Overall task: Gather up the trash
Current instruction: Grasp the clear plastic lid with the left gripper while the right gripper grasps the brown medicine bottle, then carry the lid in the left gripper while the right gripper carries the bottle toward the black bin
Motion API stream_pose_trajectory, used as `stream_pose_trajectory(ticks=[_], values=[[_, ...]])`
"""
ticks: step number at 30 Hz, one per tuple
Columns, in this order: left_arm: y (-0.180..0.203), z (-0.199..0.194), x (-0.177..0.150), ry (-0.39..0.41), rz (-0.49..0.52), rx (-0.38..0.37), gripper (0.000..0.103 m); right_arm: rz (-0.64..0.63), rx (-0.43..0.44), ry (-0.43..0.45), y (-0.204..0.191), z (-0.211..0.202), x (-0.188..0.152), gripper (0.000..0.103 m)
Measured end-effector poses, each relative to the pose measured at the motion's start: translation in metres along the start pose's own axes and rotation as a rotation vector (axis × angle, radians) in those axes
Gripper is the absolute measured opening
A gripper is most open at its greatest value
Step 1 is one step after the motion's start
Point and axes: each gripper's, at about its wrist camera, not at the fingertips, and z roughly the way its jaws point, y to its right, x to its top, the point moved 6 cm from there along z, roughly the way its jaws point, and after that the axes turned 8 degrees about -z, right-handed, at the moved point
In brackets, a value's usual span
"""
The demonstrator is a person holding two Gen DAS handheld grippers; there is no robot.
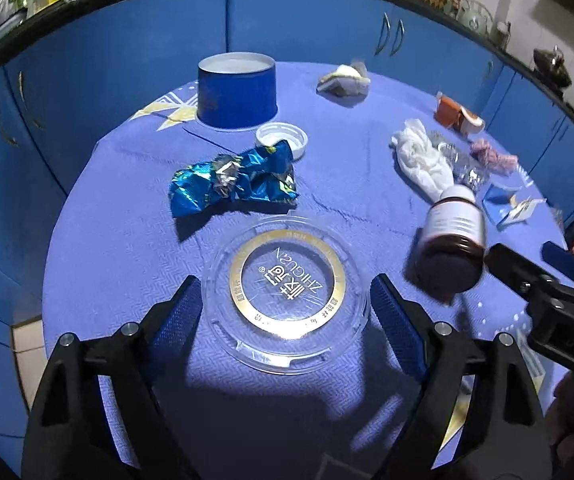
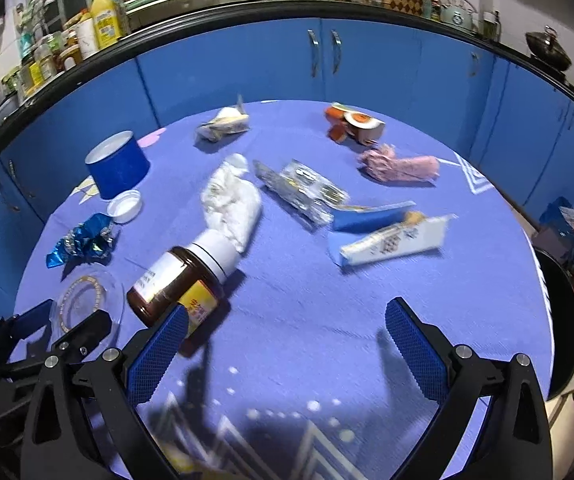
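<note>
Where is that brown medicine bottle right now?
The brown bottle lies on its side on the blue tablecloth, beside the right gripper's left finger, with the clear round lid to its left.

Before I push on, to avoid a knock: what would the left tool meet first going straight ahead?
The left tool is open around the clear round lid on the table, so it meets that first. Beyond lies the crumpled blue foil wrapper, though depth there is hard to judge.
</note>
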Motion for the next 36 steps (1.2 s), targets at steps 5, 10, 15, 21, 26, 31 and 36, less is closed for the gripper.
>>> stream_pose_trajectory(ticks=[5,10,15,21,26,31,36], values=[[-0.019,-0.008,0.011,0.069,-0.046,0.050,0.084,-0.039,0.035,0.017,-0.019,0.003,0.012,0.096],[-0.042,-0.010,0.019,0.082,-0.118,0.065,0.084,-0.072,0.067,0.032,-0.036,0.006,0.021,0.096],[-0.046,-0.007,0.020,0.077,-0.134,0.062,0.084,-0.111,0.112,0.024,-0.052,0.019,0.027,0.096],[-0.054,-0.003,0.022,0.067,-0.169,0.060,0.084,-0.157,0.185,0.016,-0.063,0.033,0.035,0.096],[-0.052,-0.001,0.024,0.066,-0.158,0.061,0.084,-0.201,0.221,0.009,-0.071,0.035,0.033,0.074],[-0.054,-0.001,0.024,0.066,-0.168,0.060,0.084,-0.199,0.225,0.022,-0.069,0.029,0.031,0.074],[-0.050,-0.007,0.022,0.072,-0.163,0.053,0.084,-0.191,0.211,0.044,-0.062,0.017,0.031,0.074]])
